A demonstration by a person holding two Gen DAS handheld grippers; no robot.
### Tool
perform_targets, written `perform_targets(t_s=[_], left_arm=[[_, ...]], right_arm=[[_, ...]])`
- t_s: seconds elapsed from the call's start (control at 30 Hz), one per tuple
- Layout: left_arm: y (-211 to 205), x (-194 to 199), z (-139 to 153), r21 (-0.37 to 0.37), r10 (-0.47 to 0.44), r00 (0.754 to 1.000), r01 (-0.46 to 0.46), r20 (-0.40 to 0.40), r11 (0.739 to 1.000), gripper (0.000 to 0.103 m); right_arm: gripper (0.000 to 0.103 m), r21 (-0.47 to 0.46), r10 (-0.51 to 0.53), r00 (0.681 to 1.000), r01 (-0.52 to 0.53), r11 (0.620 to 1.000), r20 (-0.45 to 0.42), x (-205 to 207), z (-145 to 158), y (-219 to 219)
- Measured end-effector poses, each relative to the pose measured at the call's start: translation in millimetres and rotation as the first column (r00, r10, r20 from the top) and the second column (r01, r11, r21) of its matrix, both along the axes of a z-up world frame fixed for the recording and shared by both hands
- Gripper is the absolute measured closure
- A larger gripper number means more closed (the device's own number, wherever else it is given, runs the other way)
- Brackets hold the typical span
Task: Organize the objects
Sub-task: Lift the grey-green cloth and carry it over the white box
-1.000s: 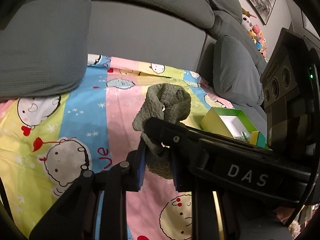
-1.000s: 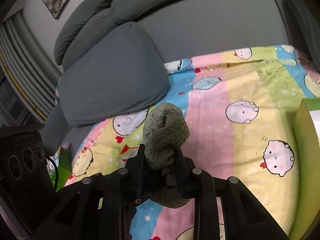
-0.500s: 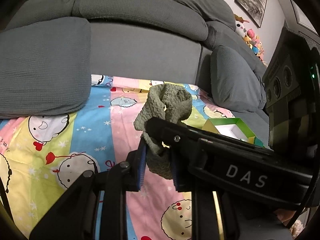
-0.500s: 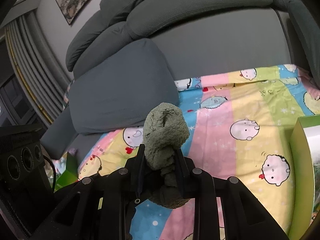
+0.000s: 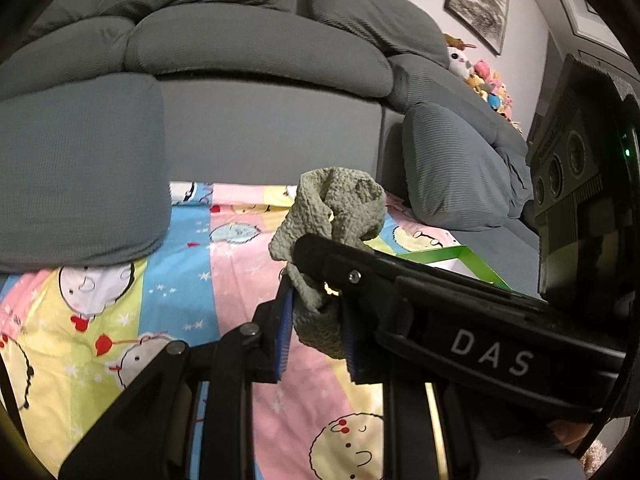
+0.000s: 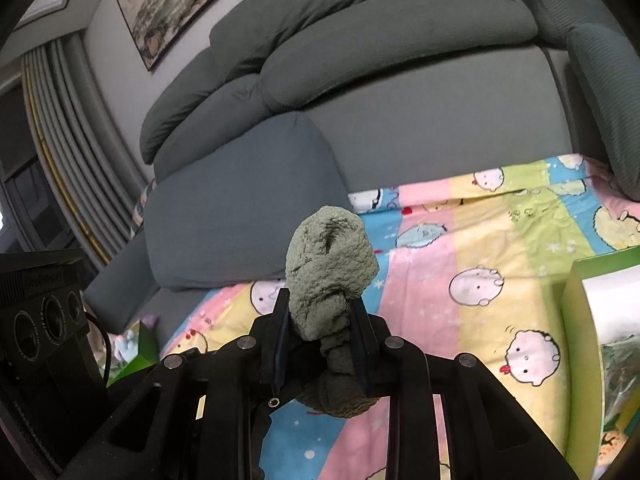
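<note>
While both ends of the green cloth point(image 5: 332, 216) sit pinched up off the cartoon-print sheet point(image 5: 224, 264), we can read its character plainly: soft, nubbly, light, bunching wherever it is squeezed. The left hand-held gripper point(image 5: 314, 320) has its jaws narrow, clamped on a wad of it, the loose part puffing out above the blue pads. The right hand-held gripper point(image 6: 320, 332) is likewise closed tight on a rolled lump of the same fabric, which bulges ahead of the fingertips. In the left view, the right tool's black body crosses in front, so the two are close together.

We judge that a limp thing like this will sag and unroll if let go at one end, so holding it by the bunched ends seems sound. It should not slip; the weave looks grippy. The green box point(image 6: 600, 320) stands open at the right, near us, on the sheet, in front of the grey sofa point(image 6: 400, 120). It looks a likely home.
</note>
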State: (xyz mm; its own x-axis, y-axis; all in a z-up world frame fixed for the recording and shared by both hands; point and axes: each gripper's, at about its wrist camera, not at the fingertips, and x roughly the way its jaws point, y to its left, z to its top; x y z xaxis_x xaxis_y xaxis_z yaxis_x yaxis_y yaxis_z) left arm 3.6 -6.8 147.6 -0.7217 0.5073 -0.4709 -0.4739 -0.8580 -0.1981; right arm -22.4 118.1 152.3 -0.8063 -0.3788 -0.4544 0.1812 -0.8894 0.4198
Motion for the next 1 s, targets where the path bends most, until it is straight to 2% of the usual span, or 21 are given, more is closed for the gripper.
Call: perform_targets(t_s=[0.4, 1.0], left_arm=[[45.6, 3.2, 14.3, -0.058, -0.095, 0.994, 0.092, -0.054, 0.994, 0.085], [120.0, 0.4, 15.1, -0.126, -0.270, 0.962, 0.265, -0.028, 0.956, 0.085]], right_arm=[[0.074, -0.071, -0.094, 0.994, 0.090, 0.993, -0.055, 21.5, 13.5, 46.0], [0.074, -0.150, -0.281, 0.960, 0.274, 0.950, -0.024, 51.0, 8.3, 115.0]])
